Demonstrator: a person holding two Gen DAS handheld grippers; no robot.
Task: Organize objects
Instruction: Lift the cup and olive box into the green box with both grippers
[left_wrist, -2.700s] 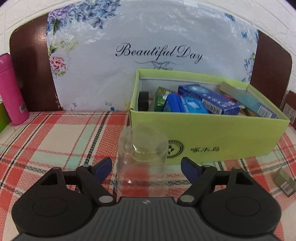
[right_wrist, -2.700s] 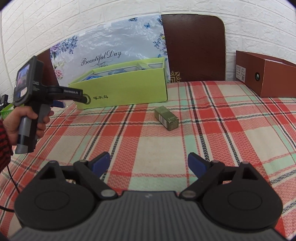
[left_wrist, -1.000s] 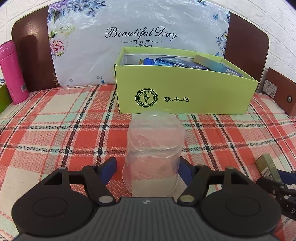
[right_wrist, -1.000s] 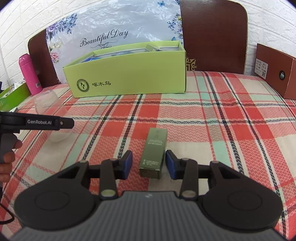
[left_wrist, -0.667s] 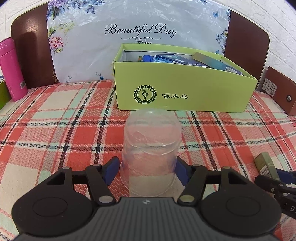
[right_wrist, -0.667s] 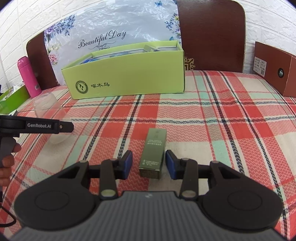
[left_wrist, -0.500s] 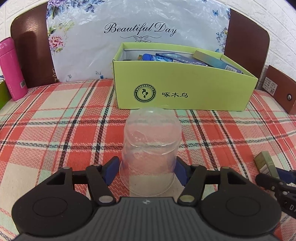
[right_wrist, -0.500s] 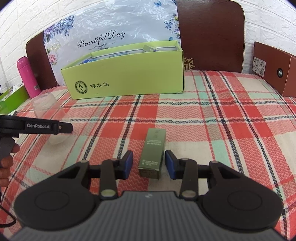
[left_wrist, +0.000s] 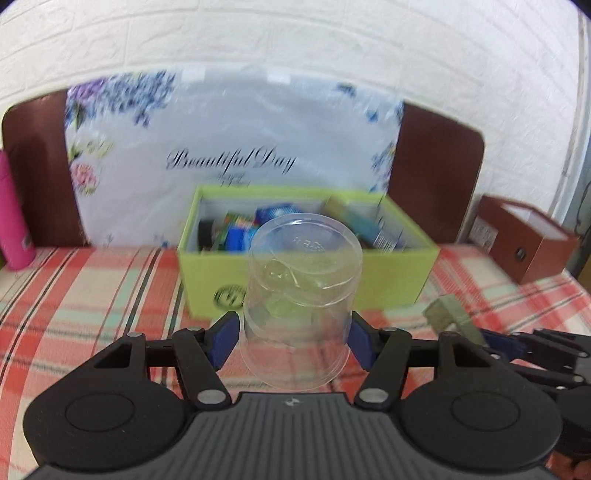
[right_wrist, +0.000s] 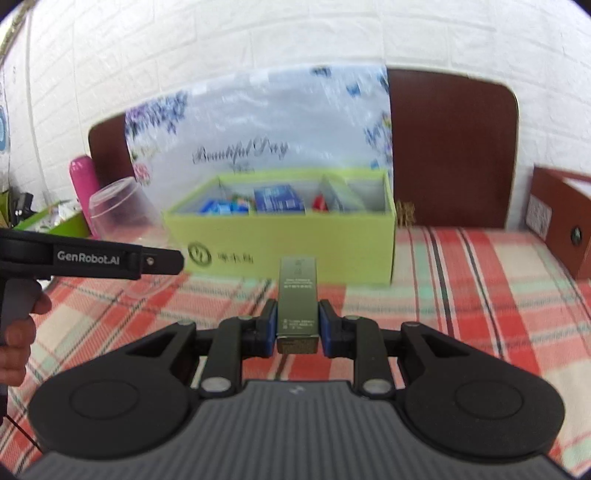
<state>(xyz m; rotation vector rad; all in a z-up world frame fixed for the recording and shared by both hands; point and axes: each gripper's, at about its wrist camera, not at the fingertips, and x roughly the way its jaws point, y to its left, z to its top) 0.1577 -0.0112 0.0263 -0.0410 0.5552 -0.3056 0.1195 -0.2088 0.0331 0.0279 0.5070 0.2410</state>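
My left gripper (left_wrist: 293, 338) is shut on a clear plastic cup (left_wrist: 301, 295), held upside down above the plaid table. The cup also shows in the right wrist view (right_wrist: 118, 214), above the left gripper's finger (right_wrist: 110, 258). My right gripper (right_wrist: 297, 323) is shut on a small olive-green box (right_wrist: 297, 295) and holds it lifted; that box also shows in the left wrist view (left_wrist: 448, 317). The lime green box (left_wrist: 306, 277) holds several packets and stands ahead of both grippers, also in the right wrist view (right_wrist: 295, 247).
A floral "Beautiful Day" bag (left_wrist: 229, 147) leans on a brown chair back behind the green box. A pink bottle (left_wrist: 13, 218) stands at far left. A brown cardboard box (left_wrist: 524, 236) sits at right. A plaid cloth (right_wrist: 461, 295) covers the table.
My right gripper closed on the olive box and raised it off the cloth. My left gripper raised the cup. Both views now look higher, down into the green box.
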